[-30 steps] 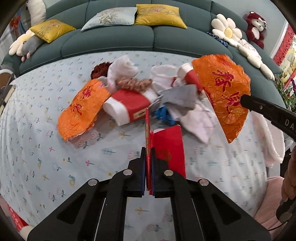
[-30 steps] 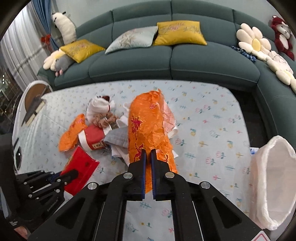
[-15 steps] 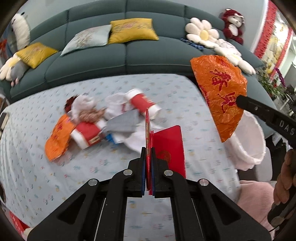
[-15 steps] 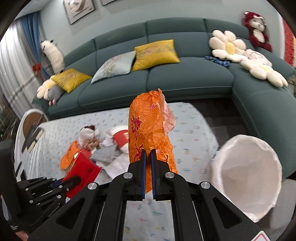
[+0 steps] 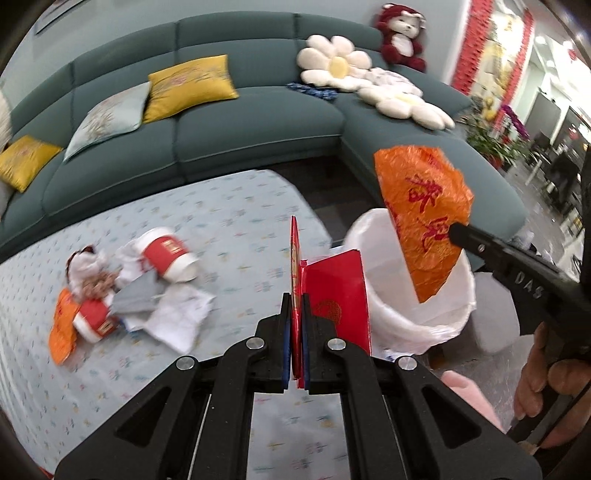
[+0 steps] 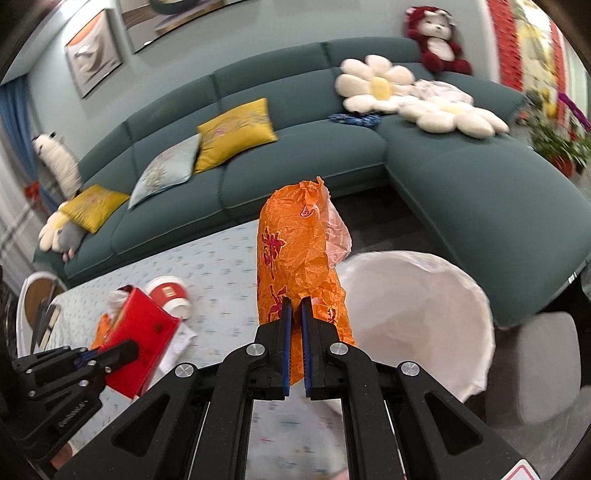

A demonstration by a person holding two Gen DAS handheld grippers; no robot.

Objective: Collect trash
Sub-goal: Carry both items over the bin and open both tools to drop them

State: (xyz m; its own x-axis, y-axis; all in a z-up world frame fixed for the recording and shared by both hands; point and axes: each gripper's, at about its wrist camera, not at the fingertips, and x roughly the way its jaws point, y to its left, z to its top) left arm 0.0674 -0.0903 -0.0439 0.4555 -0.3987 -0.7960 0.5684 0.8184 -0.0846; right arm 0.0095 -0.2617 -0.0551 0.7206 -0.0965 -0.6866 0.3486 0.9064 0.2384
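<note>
My left gripper [image 5: 294,295] is shut on a red paper envelope [image 5: 338,295], which stands up between its fingers just left of the white-lined trash bin [image 5: 417,314]. In the right wrist view the same envelope [image 6: 138,339] shows at lower left in the left gripper [image 6: 125,349]. My right gripper [image 6: 296,308] is shut on a crumpled orange plastic bag [image 6: 295,258] with red characters. That bag [image 5: 424,218] hangs over the bin's opening [image 6: 417,317]. More trash stays on the floral tablecloth: red-and-white paper cups [image 5: 170,254], tissues [image 5: 177,314] and an orange wrapper [image 5: 61,328].
A teal corner sofa [image 5: 251,125] with yellow cushions [image 5: 192,86], flower pillows [image 5: 336,66] and a red plush toy [image 5: 400,33] curves behind the table [image 5: 229,218]. A grey stool [image 6: 546,369] stands right of the bin. A person's hand [image 5: 546,387] grips the right tool.
Both grippers have swung right and upward away from the trash pile, still holding the envelope and the orange bag. The white bin has come into view beneath the bag.
</note>
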